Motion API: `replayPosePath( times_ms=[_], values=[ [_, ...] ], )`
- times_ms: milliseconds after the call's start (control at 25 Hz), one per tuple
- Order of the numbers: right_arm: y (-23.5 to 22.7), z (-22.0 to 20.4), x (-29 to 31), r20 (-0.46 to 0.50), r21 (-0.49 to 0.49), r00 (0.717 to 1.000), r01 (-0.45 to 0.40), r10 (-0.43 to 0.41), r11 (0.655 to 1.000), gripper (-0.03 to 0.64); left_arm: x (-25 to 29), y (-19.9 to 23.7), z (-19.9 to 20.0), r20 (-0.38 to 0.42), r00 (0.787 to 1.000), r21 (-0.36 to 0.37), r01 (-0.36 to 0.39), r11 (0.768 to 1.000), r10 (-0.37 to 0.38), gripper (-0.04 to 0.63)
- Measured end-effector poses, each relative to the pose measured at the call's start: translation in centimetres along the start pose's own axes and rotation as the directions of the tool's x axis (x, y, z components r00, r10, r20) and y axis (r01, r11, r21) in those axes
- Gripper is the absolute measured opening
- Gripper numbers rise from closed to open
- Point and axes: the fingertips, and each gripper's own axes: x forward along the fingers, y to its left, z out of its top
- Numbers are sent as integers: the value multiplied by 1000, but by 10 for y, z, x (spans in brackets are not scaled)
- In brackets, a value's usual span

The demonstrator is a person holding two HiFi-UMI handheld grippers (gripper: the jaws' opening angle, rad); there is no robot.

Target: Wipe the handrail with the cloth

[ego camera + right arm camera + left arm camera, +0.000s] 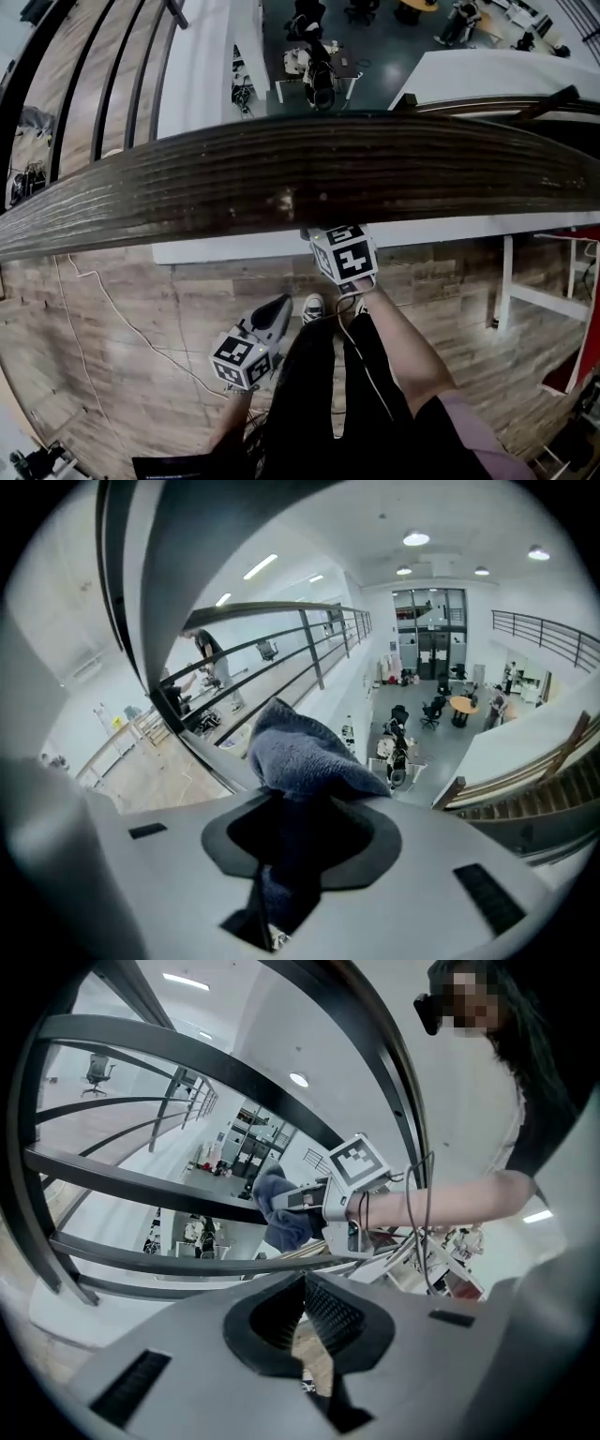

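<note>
- Two hand-held grippers appear in the head view, both on the near side of a broad, dark wooden handrail that curves across the frame.
- Right gripper: jaws clamped on a blue-grey cloth, which bunches up and spills forward over the jaw tips.
- In the head view the right gripper's marker cube sits just below the handrail's near edge. The jaw tips and cloth pass out of sight beneath the rail.
- Seen from the left gripper view, the cloth lies close against a dark metal railing bar. Whether it touches the bar cannot be told.
- Left gripper: jaws closed together at their tips, with nothing held. It hangs low beside the person's black trousers, well apart from the handrail.
- The person's bare right forearm reaches up to the right gripper.
- Wood-plank floor lies underfoot, and one sneaker shows.
- Beyond the rail, an office floor with desks lies far below.
</note>
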Motion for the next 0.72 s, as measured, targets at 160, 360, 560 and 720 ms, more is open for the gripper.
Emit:
replayPosePath(
  times_ms=[160, 360, 560, 720],
  values=[
    [-20, -6, -11, -13, -41, 1000, 8, -8, 999, 109, 9, -8, -1, -13, 1000, 15, 12, 1000, -11, 0],
    [-56, -14, -30, -11, -31, 999, 48, -48, 998, 109, 23, -24, 1, -28, 999, 30, 35, 999, -34, 0],
    [-99, -23, -59, 12, -12, 996, 83, -83, 996, 109, 42, -51, -2, -67, 995, 64, 78, 995, -73, 0],
    [-151, -36, -88, 25, 3, 992, 120, -120, 993, 109, 64, -78, -5, -101, 990, 86, 104, 991, -95, 0]
  ],
)
